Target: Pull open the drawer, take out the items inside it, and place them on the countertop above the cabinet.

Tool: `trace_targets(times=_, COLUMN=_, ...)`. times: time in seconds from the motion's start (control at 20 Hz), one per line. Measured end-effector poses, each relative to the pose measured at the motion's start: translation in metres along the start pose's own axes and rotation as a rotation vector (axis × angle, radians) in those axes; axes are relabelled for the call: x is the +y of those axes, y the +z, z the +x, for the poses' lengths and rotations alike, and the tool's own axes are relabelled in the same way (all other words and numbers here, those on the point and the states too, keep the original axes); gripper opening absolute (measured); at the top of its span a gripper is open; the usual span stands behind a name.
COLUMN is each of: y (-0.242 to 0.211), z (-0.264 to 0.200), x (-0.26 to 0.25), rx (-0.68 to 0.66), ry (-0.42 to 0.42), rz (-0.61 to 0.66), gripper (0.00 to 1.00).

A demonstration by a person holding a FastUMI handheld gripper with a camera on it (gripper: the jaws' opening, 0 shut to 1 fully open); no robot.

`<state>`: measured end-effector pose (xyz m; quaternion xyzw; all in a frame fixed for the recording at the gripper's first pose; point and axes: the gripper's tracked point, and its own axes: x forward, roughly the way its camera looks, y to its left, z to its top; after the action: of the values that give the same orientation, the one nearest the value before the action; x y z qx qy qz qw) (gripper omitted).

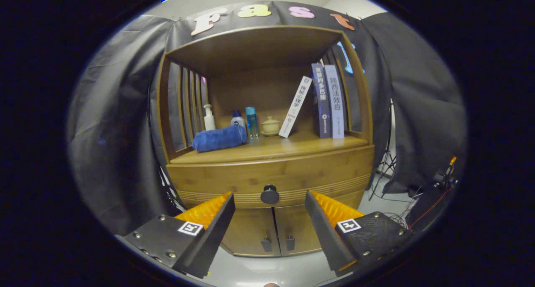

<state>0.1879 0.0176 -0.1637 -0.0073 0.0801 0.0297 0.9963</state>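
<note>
A wooden cabinet stands ahead with its drawer [271, 174] closed under the countertop [292, 147]. The drawer's round dark knob [270, 194] sits just beyond my gripper [269, 201], level with the gap between the fingertips. The gripper is open, its fingers wide apart and holding nothing. The drawer's contents are hidden.
On the countertop lie a rolled blue towel [220, 138], a white pump bottle [209, 118], two small bottles [251, 122], a lidded cup [270, 126], a leaning white book [295, 107] and two upright books [329, 101]. Two cabinet doors [273, 234] are below the drawer. A tripod [386, 166] and cables stand to the right.
</note>
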Motion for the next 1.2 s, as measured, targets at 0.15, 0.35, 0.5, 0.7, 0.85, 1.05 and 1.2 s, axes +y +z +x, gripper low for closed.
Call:
trace_targets(times=0.15, y=-0.027, z=0.038, x=0.000, rx=0.049, ry=0.013, rz=-0.013, gripper=1.00)
trace_targets(times=0.35, y=-0.034, z=0.095, x=-0.002, rx=0.041, ry=0.011, rz=0.001, gripper=1.00)
trace_targets(times=0.5, y=-0.030, z=0.116, x=-0.003, rx=0.032, ry=0.009, rz=-0.046, gripper=1.00)
trace_targets(times=0.7, y=-0.035, z=0.125, x=0.000, rx=0.011, ry=0.014, rz=-0.116, gripper=0.68)
trace_targets(times=0.85, y=-0.034, z=0.123, x=0.006, rx=-0.031, ry=0.020, rz=-0.174, gripper=0.40)
trace_targets(times=1.05, y=-0.034, z=0.124, x=0.008, rx=-0.068, ry=0.068, rz=-0.095, gripper=0.40)
trace_targets(times=1.2, y=-0.039, z=0.120, x=0.005, rx=-0.029, ry=0.066, rz=-0.111, gripper=0.35)
